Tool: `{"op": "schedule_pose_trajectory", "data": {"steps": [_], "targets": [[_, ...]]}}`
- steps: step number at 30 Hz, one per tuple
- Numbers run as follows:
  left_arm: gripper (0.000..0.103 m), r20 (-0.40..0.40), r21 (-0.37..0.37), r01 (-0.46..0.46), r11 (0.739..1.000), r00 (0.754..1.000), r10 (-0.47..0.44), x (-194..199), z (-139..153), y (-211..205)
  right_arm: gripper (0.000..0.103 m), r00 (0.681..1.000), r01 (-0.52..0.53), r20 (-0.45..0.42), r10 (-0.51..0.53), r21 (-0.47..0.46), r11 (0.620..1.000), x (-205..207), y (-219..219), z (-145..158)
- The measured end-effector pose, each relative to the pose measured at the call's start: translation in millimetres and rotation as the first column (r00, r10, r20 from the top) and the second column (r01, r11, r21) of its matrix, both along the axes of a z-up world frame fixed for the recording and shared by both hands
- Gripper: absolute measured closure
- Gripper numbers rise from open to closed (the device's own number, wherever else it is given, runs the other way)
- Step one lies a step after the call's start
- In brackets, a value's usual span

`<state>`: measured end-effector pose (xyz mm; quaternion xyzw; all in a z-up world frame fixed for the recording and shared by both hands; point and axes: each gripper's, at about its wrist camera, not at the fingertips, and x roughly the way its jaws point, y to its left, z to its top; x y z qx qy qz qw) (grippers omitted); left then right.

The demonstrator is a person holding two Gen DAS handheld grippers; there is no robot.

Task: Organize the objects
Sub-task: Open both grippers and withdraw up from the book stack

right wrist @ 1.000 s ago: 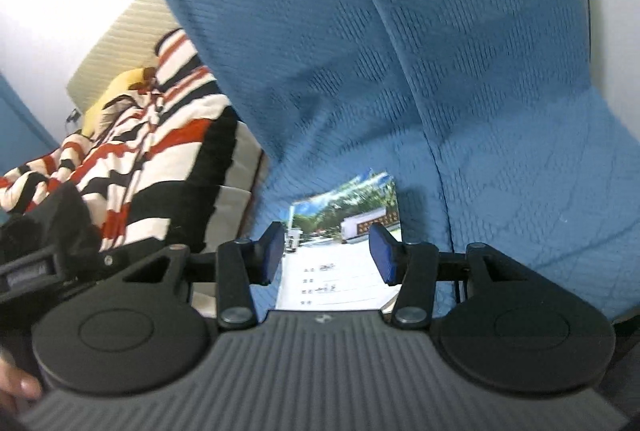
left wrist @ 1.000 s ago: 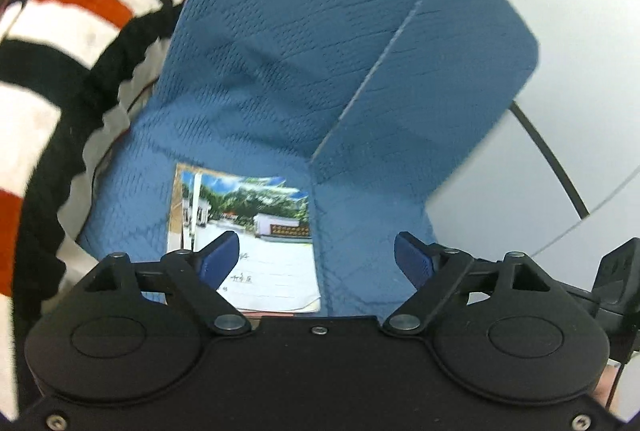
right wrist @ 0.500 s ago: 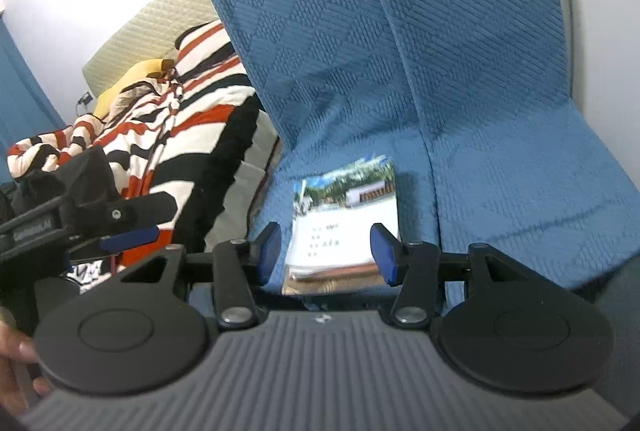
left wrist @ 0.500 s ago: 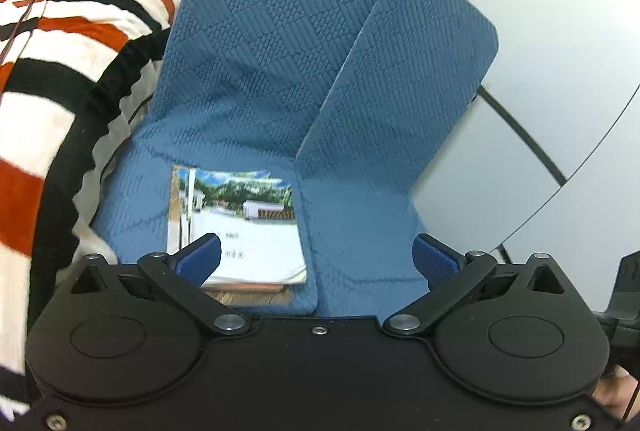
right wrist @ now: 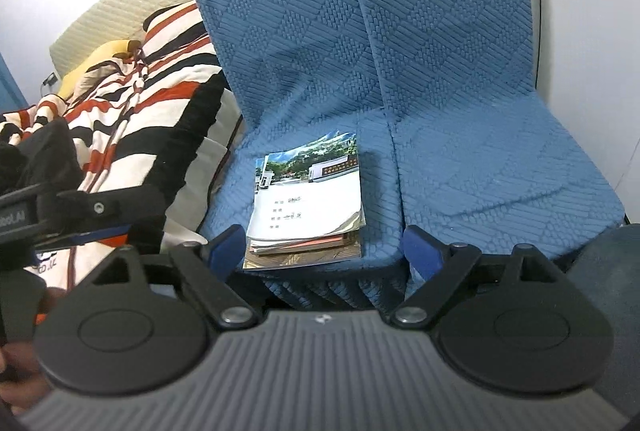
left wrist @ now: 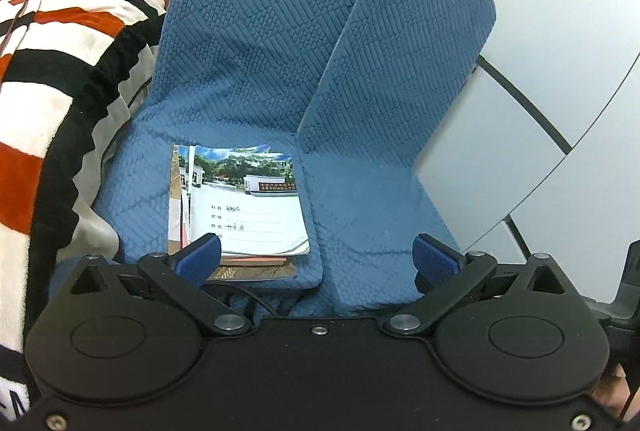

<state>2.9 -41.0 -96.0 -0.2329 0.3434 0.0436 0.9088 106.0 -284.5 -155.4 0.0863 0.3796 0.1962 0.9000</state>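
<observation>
Lying just ahead of the tool's fingertips: a small stack of notebooks (left wrist: 244,215) (right wrist: 308,207), resting flat on the left blue seat cushion (left wrist: 136,191) (right wrist: 236,199), striped blanket (left wrist: 60,71) (right wrist: 152,111) bunching alongside

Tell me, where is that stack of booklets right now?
The booklets lie on the left one of two blue seat cushions, near its front edge, with the striped blanket off to the left in both wrist views.

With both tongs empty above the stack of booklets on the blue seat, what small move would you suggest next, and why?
Probably ease the right tongs forward and down to straddle the near edge of the stack of photo-covered booklets. Their jaws are opening with nothing between them, the stack lies fanned and uneven on the blue quilted seat cushion, and the left tongs stand wide open beside it, free to steady it.
</observation>
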Motion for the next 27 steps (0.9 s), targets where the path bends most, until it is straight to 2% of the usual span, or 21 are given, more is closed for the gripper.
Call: {"op": "schedule_pose_trajectory", "data": {"steps": [12,17,27], "targets": [[0.001,-0.031,0.047,0.017,0.999,0.999,-0.015,5.1,-2.2,-7.6,0.016,1.000,0.004,-0.003,-0.004,-0.015,1.000,-0.4,1.2,0.3],[0.001,-0.039,0.040,0.018,0.999,0.999,-0.017,6.0,-3.5,-6.1,0.016,1.000,0.003,-0.024,-0.003,0.013,1.000,0.7,-1.3,-0.9],[0.002,-0.035,0.011,0.010,1.000,0.999,-0.010,5.4,-4.5,-3.9,0.016,1.000,0.002,-0.012,-0.002,0.008,1.000,1.5,-2.7,0.4]]}}
